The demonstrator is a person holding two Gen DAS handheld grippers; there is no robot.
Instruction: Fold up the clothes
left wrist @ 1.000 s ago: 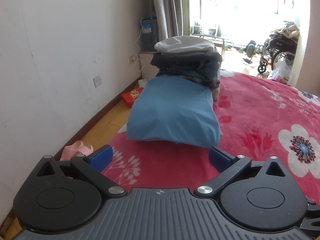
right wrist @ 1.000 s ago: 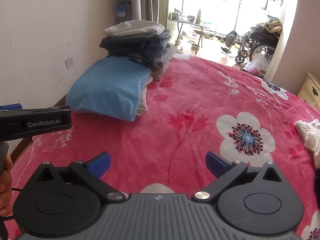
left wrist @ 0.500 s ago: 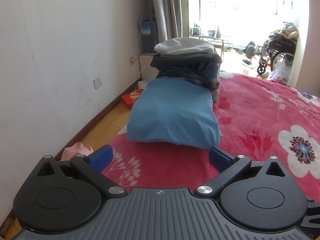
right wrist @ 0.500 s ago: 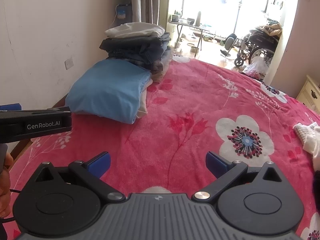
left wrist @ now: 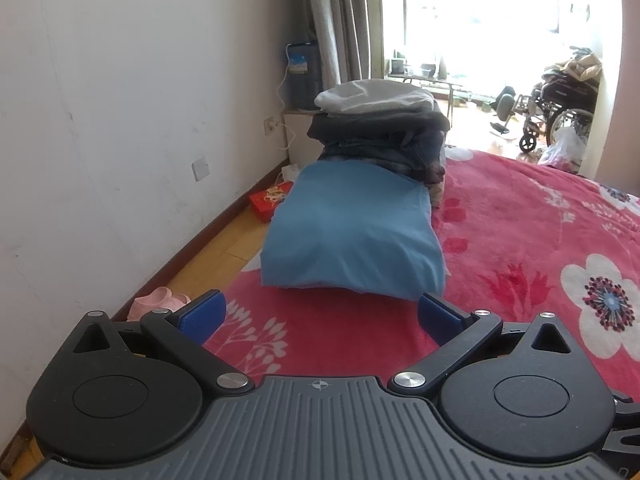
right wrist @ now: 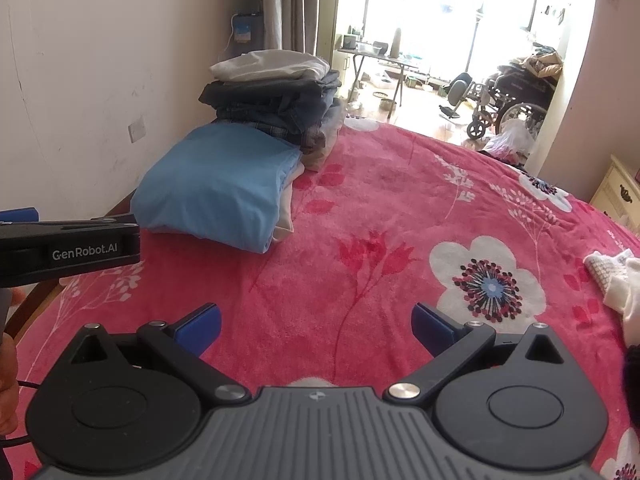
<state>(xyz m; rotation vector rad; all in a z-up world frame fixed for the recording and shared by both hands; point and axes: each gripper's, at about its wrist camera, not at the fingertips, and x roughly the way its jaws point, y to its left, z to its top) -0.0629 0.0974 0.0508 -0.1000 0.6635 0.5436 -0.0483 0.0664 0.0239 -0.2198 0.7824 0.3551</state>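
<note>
The left gripper (left wrist: 320, 314) hangs above the near edge of the red fleece bedspread with white flowers (left wrist: 540, 248), its blue-padded fingers spread wide with nothing between them. Straight ahead of it, close past the fingertips, lies a folded light blue garment (left wrist: 352, 236), flat on the bedspread along the bed's left edge. Directly behind that garment and touching it stands a stack of folded dark grey and navy clothes (left wrist: 380, 140), topped by a folded pale grey garment (left wrist: 372, 98). To the left of this gripper, down on the wooden floor beside the white wall, sit pink slippers (left wrist: 158, 304). The right gripper (right wrist: 316, 326) hovers over the middle of the bedspread, its fingers likewise wide apart and holding nothing; the blue garment is ahead and to its left, the dark stack farther beyond. Far to its right, at the bedspread's edge, lies a crumpled white knitted cloth (right wrist: 616, 280), unfolded.
</note>
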